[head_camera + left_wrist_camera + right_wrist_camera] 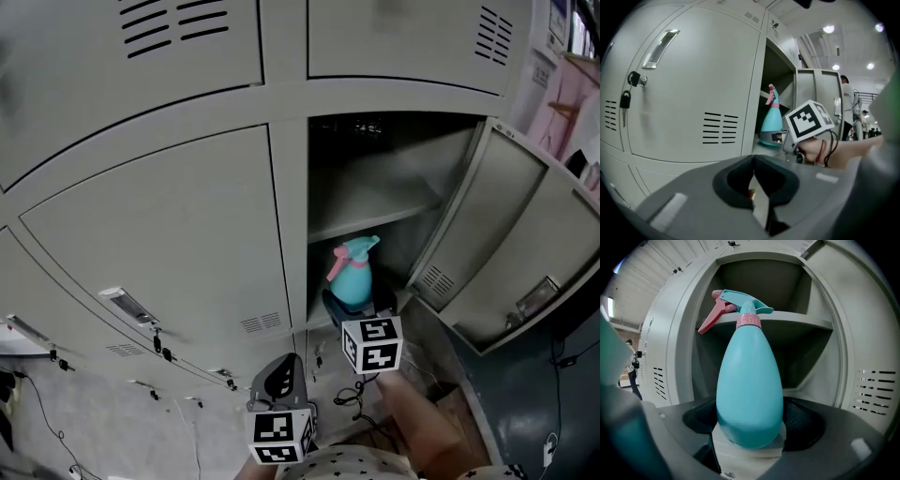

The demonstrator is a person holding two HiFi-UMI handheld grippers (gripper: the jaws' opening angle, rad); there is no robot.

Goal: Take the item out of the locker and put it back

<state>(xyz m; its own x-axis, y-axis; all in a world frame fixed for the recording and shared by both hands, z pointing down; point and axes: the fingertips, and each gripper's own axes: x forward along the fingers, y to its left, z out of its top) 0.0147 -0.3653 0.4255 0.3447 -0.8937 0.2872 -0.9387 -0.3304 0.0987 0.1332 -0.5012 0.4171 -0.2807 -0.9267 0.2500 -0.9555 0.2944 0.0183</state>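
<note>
The right gripper [751, 420] holds a teal spray bottle [749, 385] upright by its broad base, its jaws set wide and the dark pads pressed to either side of the body. The bottle's pink trigger [710, 317] points to the gripper's left. Directly ahead of the gripper is the open locker [394, 202], with a shelf [797, 324] crossing behind the bottle's neck and the swung-out door [511, 244] to the gripper's right. The left gripper [753, 180], lower and to the left of its partner, has its jaws together on nothing. Ahead of it and to its left is a closed locker door [693, 93], keys [626, 101] hanging from the lock. Beyond the lockers, a person [846, 101] stands under round ceiling lights [828, 29].
</note>
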